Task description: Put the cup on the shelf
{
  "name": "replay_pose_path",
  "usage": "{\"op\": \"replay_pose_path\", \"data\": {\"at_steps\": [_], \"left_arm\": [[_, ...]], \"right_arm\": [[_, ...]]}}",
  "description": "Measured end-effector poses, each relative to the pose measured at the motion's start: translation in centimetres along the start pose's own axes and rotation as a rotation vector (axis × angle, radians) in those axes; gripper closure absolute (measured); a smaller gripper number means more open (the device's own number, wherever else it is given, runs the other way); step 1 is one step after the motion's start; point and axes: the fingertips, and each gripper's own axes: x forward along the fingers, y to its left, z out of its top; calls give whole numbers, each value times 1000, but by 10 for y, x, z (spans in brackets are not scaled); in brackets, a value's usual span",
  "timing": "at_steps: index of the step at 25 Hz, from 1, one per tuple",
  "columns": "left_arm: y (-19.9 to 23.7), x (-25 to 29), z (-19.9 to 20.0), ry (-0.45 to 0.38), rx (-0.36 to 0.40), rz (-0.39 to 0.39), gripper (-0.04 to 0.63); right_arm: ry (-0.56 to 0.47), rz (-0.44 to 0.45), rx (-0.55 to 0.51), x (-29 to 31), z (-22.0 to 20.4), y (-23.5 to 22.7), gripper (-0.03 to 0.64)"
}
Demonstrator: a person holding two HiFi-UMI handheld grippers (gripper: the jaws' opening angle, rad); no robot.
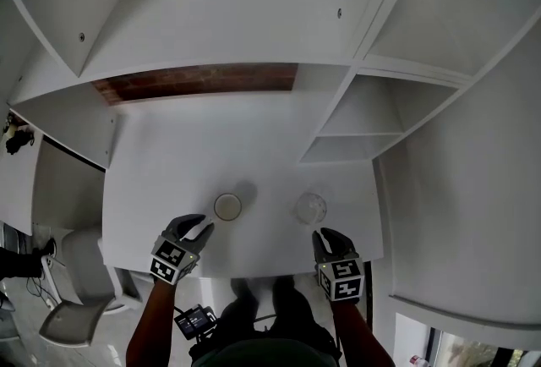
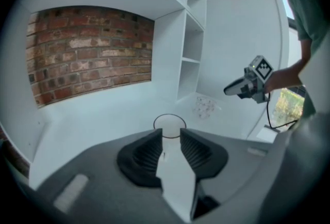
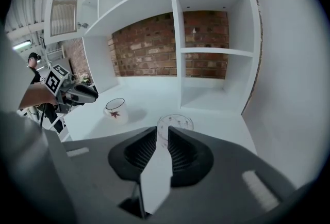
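Setting: white counter [image 1: 254, 145] under white built-in cabinetry, with a brick wall [image 1: 194, 79] at the back and a shelf unit [image 1: 363, 116] standing on the counter's right end.
Head view, cups: a white cup [image 1: 227, 206] and a clear glass cup [image 1: 310, 208] stand upright near the counter's front edge, apart from each other, neither on a shelf.
Head view, grippers: left gripper [image 1: 204, 226] points at the white cup from just short of it; right gripper [image 1: 331, 235] sits just below the clear glass cup.
Left gripper view, fingers: ribbed pads [image 2: 147, 153] stand apart with nothing clamped between them.
Left gripper view, ahead: the white cup's rim shows just past the tips, in line with the gap; whether the tips touch it, I cannot tell.
Left gripper view, beyond: the clear glass cup is further right, with the right gripper hovering above that side.
Right gripper view, fingers: pads [image 3: 183, 150] are parted and grip nothing.
Right gripper view, ahead: the clear glass cup is just beyond the tips, centred on the gap.
Right gripper view, left side: the white cup shows a red leaf mark, with the left gripper close beside it.
Right gripper view, shelves: the compartments behind are open-fronted with brick at their back.
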Motion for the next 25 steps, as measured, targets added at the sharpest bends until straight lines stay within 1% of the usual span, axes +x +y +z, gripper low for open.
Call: {"op": "replay_pose_path", "data": {"at_steps": [5,10,15,17,20,25], "left_arm": [[3,17,-14,36,14,0,457],[5,34,-30,77,27,-5,403],[4,50,-42,107,79,-11,354],[3,56,-46,117,106,-11,348],[1,65,-51,124,140,0,348],[1,74,-57,125,145,36,353]], "right_arm": [[45,-7,18,16,-19,-6,517],[74,-16,28,32,-35,-9,467],[99,-29,24,47,-44,-11,421],[112,-40,20,52,-49,-13,401],[126,-55,17,60,-57,-17,394],[139,-75,11,70,-67,-22,394]]}}
